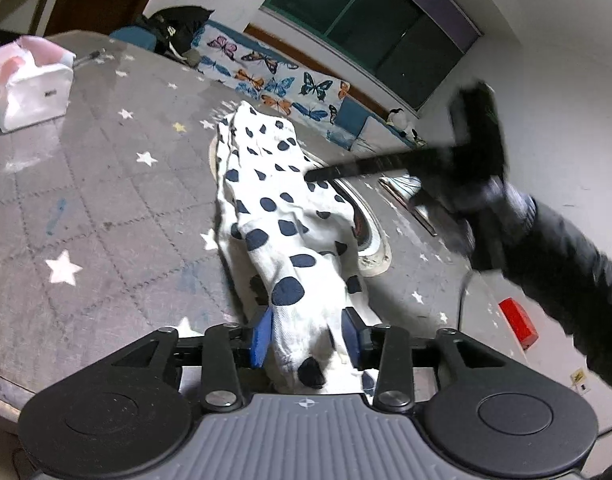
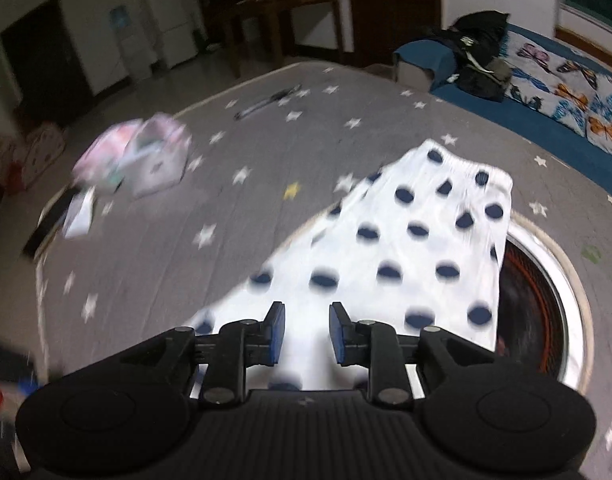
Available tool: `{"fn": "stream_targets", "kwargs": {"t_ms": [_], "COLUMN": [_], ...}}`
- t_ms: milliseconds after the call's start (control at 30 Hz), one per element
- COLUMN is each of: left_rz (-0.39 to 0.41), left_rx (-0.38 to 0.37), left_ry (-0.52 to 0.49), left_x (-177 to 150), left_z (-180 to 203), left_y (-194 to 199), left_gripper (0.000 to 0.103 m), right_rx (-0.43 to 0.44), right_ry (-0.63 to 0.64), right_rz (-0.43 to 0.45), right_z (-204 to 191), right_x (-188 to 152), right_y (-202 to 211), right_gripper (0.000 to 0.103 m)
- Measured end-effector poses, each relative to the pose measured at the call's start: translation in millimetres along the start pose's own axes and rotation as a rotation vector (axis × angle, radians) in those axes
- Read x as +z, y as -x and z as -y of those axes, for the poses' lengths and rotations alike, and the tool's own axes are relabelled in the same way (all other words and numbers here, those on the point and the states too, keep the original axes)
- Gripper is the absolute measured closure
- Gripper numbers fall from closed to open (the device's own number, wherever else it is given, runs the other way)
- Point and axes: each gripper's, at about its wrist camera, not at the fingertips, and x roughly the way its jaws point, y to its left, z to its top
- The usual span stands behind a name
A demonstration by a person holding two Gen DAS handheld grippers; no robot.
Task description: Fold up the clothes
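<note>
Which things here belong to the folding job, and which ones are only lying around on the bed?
For the job:
- spotted cloth
- left claw, shut on the cloth
- right claw, open over the cloth

Lying about:
- tissue pack
- round tray under the cloth
- red block
- black clothes on the butterfly sheet

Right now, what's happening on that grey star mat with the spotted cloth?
A person is folding a white garment with dark blue spots on a grey star-patterned mat. The left gripper has a bunched end of the garment between its blue pads, lifted toward the camera. The right gripper is open, hovering over the cloth; its view is motion-blurred. The garment partly covers a round white-rimmed object.
</note>
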Motion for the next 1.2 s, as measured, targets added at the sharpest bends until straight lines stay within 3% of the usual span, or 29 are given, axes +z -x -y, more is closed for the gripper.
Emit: {"fn": "stream_targets", "kwargs": {"t_ms": [67, 167, 333, 400, 600, 667, 800, 900, 967, 1067, 1200], "left_rz": [-0.005, -0.014, 0.027, 0.059, -0.007, -0.016, 0.004, 0.024, 0.023, 0.005, -0.043], "left_rx": [-0.024, -0.060, -0.202, -0.226, -0.056, -0.003, 0.018, 0.061, 0.083, 0.102, 0.094], "left_ry": [0.012, 0.029, 0.130, 0.172, 0.180, 0.153, 0.096, 0.047, 0.051, 0.085, 0.121], "left_x": [3.5, 8.8, 24.2, 27.2, 12.8, 6.4, 4.9, 7.9, 7.2, 1.1, -7.9], "left_z": [3.7, 9.3, 16.2, 16.1, -0.8, -3.0, 0.5, 7.2, 6.3, 1.5, -1.1], "left_y": [-1.9, -4.7, -3.1, -0.6, -1.4, 1.6, 9.1, 11.6, 12.5, 12.9, 7.8], "left_gripper": [0.082, 0.092, 0.095, 0.095, 0.095, 0.094, 0.092, 0.077, 0.061, 0.055, 0.055], "right_rx": [-0.001, 0.002, 0.012, 0.004, 0.026, 0.055, 0.126, 0.171, 0.188, 0.190, 0.163], "right_ry": [0.042, 0.098, 0.123, 0.128, 0.147, 0.168, 0.212, 0.253, 0.290, 0.358, 0.427], "right_rz": [-0.005, 0.002, 0.034, 0.048, 0.052, 0.040, 0.017, -0.001, -0.011, -0.024, -0.015], "right_z": [-8.8, -21.4, -31.1, -32.4, -41.3, -50.4, -73.4, -91.4, -104.7, -121.4, -135.2], "right_x": [-15.8, -36.9, -59.8, -64.1, -77.0, -86.7, -102.3, -113.7, -121.4, -132.6, -141.9], "right_y": [10.4, 25.9, 51.5, 59.5, 70.6, 71.6, 73.4, 75.2, 75.7, 74.4, 71.1], "right_gripper": [0.068, 0.067, 0.067, 0.066, 0.066, 0.066, 0.065, 0.061, 0.060, 0.058, 0.050]}}
